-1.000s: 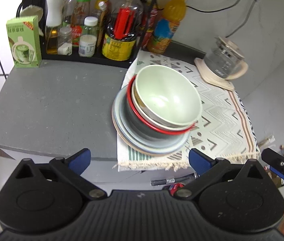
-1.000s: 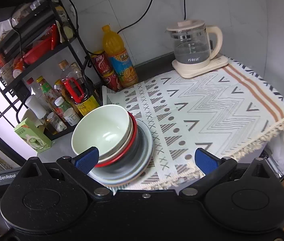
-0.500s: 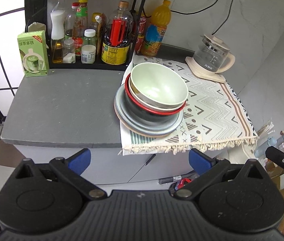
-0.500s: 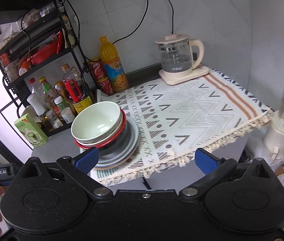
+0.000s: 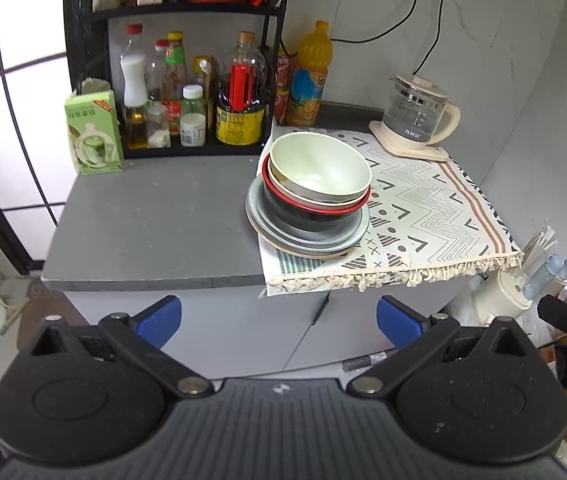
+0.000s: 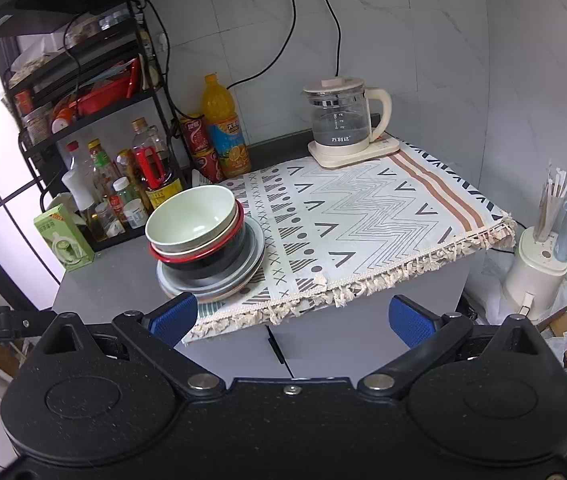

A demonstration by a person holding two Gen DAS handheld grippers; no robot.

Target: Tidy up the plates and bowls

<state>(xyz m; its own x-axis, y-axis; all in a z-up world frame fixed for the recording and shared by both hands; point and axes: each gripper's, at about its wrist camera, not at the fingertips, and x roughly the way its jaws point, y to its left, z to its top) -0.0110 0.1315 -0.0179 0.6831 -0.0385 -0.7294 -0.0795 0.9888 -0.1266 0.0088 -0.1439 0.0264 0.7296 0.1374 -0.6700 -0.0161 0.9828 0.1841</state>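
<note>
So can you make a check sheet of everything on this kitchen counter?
Surface: grey counter, patterned cloth covering its right part.
Job's things: pale green bowl on top of stacked bowls and plates, on the cloth's left edge.
Clutter: bottle rack, green carton, orange juice bottle, glass kettle.
Grippers: left gripper and right gripper open, empty, off the counter.
Cables: two black cords plugged into the wall.
Surroundings: white tiled wall.

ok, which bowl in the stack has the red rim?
The black bowl, lowest of the nested bowls, sitting directly on the grey plates. The pale green bowl on top and the cream-rimmed one under it show no red.
</note>
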